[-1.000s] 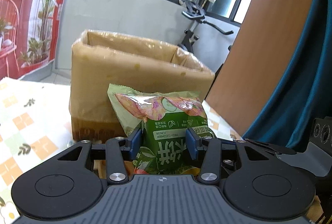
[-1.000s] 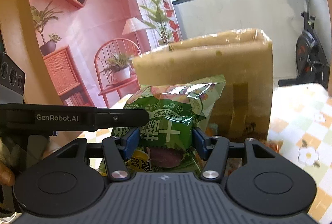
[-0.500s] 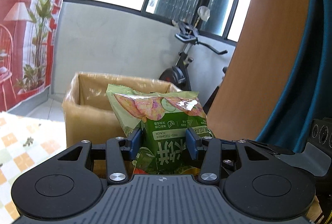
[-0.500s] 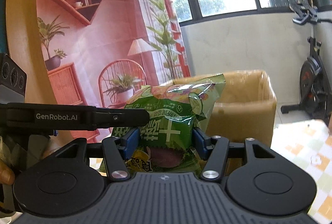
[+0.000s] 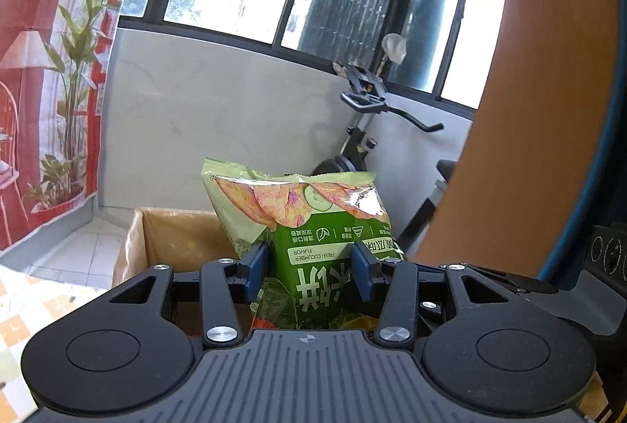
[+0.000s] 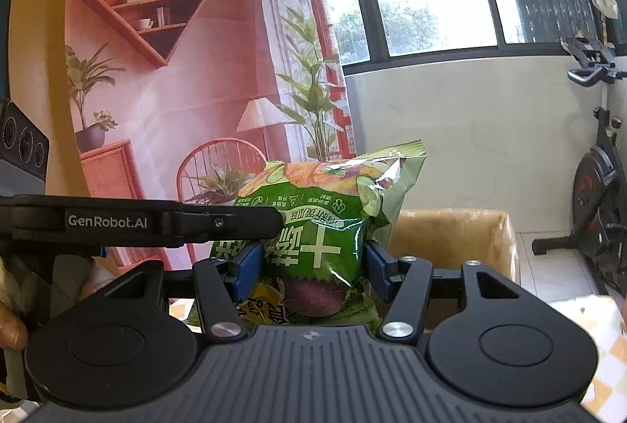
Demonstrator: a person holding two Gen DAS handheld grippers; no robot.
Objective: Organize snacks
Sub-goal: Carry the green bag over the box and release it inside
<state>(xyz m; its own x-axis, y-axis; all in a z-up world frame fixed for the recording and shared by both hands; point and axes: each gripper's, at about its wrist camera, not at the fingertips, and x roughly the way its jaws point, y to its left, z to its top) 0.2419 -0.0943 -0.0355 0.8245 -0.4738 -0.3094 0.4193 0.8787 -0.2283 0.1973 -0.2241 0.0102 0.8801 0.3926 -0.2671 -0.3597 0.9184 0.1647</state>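
My left gripper point(image 5: 309, 272) is shut on a green cucumber-flavour chip bag point(image 5: 313, 223), held upright above the near rim of an open cardboard box point(image 5: 172, 239). My right gripper point(image 6: 309, 268) is shut on a second green chip bag point(image 6: 333, 211), also upright, with the same box point(image 6: 462, 235) low behind it. The left gripper's side shows as a black bar point(image 6: 137, 221) at the left of the right wrist view.
An exercise bike point(image 5: 364, 133) stands behind the box against a white wall below windows. A red printed backdrop point(image 6: 188, 78) hangs at the left. A checked tablecloth point(image 5: 23, 309) covers the table. An orange board point(image 5: 521, 109) stands at the right.
Both grippers have risen with their bags. The box has dropped from filling the middle of each view to sitting low, its open top now showing.
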